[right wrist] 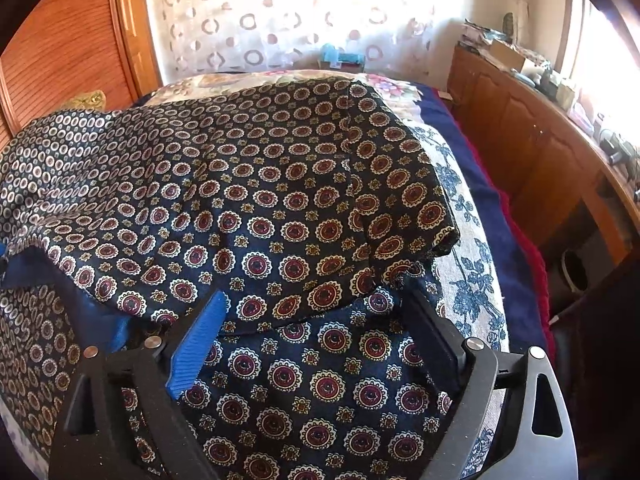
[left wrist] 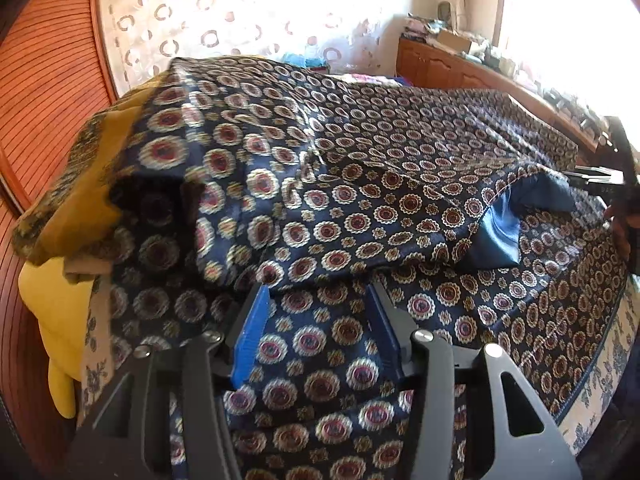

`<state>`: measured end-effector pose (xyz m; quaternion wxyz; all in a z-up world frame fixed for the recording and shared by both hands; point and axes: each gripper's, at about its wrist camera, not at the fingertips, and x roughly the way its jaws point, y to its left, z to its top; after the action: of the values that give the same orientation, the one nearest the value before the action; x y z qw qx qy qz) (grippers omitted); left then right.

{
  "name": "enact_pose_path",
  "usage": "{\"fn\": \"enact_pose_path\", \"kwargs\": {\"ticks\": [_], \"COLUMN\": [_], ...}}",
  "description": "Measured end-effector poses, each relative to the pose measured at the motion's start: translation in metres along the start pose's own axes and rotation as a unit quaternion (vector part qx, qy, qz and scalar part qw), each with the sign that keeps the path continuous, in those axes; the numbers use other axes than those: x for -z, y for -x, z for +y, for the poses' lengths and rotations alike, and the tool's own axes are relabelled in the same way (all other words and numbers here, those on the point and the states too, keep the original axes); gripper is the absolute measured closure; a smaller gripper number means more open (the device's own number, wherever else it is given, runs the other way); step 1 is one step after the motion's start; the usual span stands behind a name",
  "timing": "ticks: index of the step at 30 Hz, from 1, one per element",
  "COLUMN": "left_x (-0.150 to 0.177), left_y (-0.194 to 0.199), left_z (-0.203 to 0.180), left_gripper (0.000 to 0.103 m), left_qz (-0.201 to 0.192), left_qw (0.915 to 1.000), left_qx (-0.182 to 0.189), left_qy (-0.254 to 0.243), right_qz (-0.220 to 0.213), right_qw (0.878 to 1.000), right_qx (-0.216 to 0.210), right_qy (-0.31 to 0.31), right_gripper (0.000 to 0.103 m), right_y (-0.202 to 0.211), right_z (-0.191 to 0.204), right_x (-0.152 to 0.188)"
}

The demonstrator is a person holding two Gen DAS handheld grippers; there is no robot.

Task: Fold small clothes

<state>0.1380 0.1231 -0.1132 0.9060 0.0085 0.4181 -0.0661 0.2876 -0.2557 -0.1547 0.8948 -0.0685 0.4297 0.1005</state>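
Observation:
A dark navy garment [left wrist: 360,184] printed with red and cream medallions lies spread on the bed, with a plain blue lining [left wrist: 496,236] showing at a turned-over edge. It fills the right wrist view too [right wrist: 256,208]. My left gripper [left wrist: 316,292] is open, its blue pads [left wrist: 250,340] standing apart over a folded edge of the cloth. My right gripper [right wrist: 316,300] is open and wide, with one blue pad [right wrist: 200,340] at the left, also over a folded edge. Neither grips the cloth.
A white bedcover with blue flowers [right wrist: 468,240] lies under the garment. A yellow cloth [left wrist: 60,304] sits at the left. A wooden cabinet [right wrist: 520,140] with clutter runs along the right. A slatted wooden door [left wrist: 44,92] stands at the left, and a patterned curtain [right wrist: 280,16] hangs behind.

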Motion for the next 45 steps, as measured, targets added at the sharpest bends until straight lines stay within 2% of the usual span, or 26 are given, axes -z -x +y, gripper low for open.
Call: {"fn": "enact_pose_path", "kwargs": {"ticks": [5, 10, 11, 12, 18, 23, 28, 30, 36, 42, 44, 45], "left_x": [0.006, 0.004, 0.002, -0.001, -0.014, -0.013, -0.013, -0.017, -0.028, -0.034, -0.034, -0.034], "left_y": [0.037, 0.051, 0.051, 0.05, 0.044, 0.056, 0.07, 0.072, 0.059, 0.033, 0.032, 0.032], "left_z": [0.02, 0.041, 0.044, 0.046, 0.041, 0.037, 0.037, 0.035, 0.029, 0.026, 0.027, 0.027], "left_gripper": [0.053, 0.065, 0.073, 0.075, 0.075, 0.074, 0.067, 0.062, 0.062, 0.062, 0.062, 0.074], "left_qz": [-0.054, -0.078, -0.079, -0.08, -0.086, -0.11, -0.131, -0.133, -0.12, -0.084, -0.087, -0.09], "left_qw": [0.998, 0.9952, 0.9949, 0.9948, 0.9937, 0.9914, 0.989, 0.9893, 0.9906, 0.9924, 0.9917, 0.9913], "left_qx": [-0.006, -0.031, -0.032, -0.031, -0.058, -0.055, -0.05, -0.046, -0.061, -0.089, -0.095, -0.096], "left_qy": [0.033, 0.051, 0.054, 0.054, 0.042, 0.045, 0.045, 0.041, 0.023, 0.003, 0.002, 0.0], "right_qz": [0.001, 0.001, 0.001, 0.001, 0.001, 0.001, 0.001, 0.001, 0.001, 0.001, 0.001, 0.0], "right_qw": [1.0, 1.0, 1.0, 1.0, 1.0, 1.0, 1.0, 1.0, 1.0, 1.0, 1.0, 1.0], "right_qx": [0.007, 0.007, 0.007, 0.007, 0.007, 0.007, 0.007, 0.007, 0.007, 0.007, 0.007, 0.008], "right_qy": [-0.002, -0.002, -0.002, -0.002, -0.003, -0.003, -0.002, -0.002, -0.002, -0.002, -0.002, -0.002], "right_gripper": [0.01, 0.01, 0.01, 0.01, 0.01, 0.01, 0.01, 0.01, 0.01, 0.01, 0.01, 0.01], "right_y": [-0.001, -0.001, -0.001, -0.001, -0.001, -0.001, -0.001, -0.001, -0.001, -0.001, -0.001, -0.001], "right_z": [0.002, 0.002, 0.002, 0.002, 0.001, 0.002, 0.002, 0.002, 0.002, 0.003, 0.003, 0.003], "right_x": [0.0, -0.001, -0.001, -0.001, 0.0, 0.0, 0.0, 0.0, 0.0, 0.0, 0.0, 0.0]}}
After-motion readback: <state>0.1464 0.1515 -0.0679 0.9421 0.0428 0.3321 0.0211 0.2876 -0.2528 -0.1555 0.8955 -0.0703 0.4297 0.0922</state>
